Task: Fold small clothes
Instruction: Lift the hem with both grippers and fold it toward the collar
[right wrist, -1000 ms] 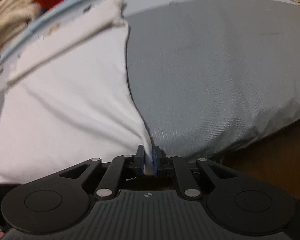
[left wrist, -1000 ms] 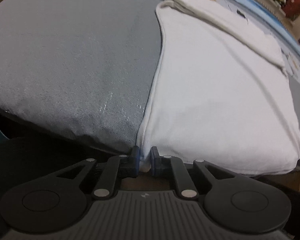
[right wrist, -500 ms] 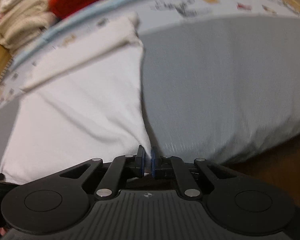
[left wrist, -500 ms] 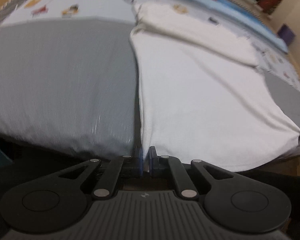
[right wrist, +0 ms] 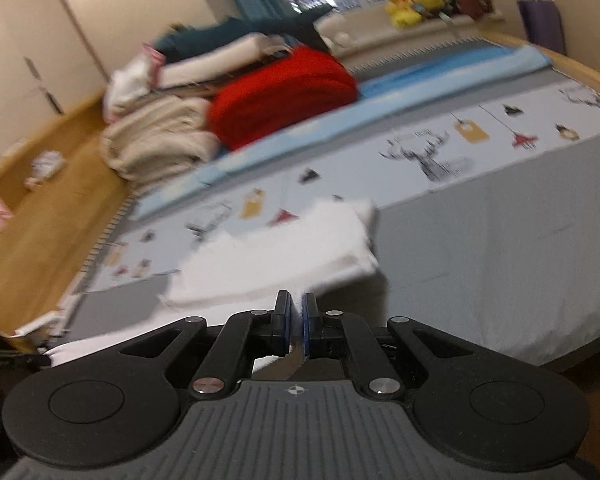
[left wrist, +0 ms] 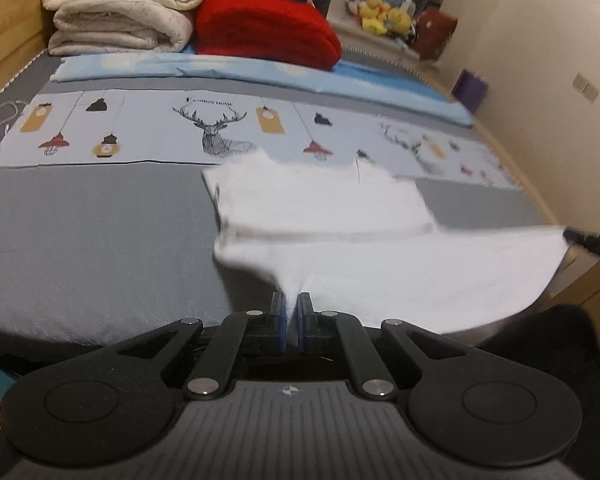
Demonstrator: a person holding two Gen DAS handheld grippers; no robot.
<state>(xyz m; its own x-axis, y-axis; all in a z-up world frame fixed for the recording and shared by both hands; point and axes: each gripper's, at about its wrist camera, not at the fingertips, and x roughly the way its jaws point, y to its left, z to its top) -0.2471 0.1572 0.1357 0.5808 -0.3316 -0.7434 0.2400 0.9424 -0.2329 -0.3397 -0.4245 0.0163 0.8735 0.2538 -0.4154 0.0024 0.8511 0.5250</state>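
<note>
Your left claw is pinched tight on the near hem of the white garment, cloth bunched right between the blue pads, and the fabric fans out ahead of it and off to its right. Your right claw is clamped on the same white garment too, a thin fold of it caught between its pads and trailing below them. From the left claw the hem runs right to a dark tip at the frame's edge (that is most likely your other claw, though too little shows to be sure). The near part hangs lifted off the bed, while the far part lies on the grey cover straight ahead of both claws, its far edge touching the printed strip with the deer drawing. Beyond that, ahead and left of the left claw, sits a folded cream quilt with a red blanket just beside it. Yellow plush toys sit further back, right of the blanket.
</note>
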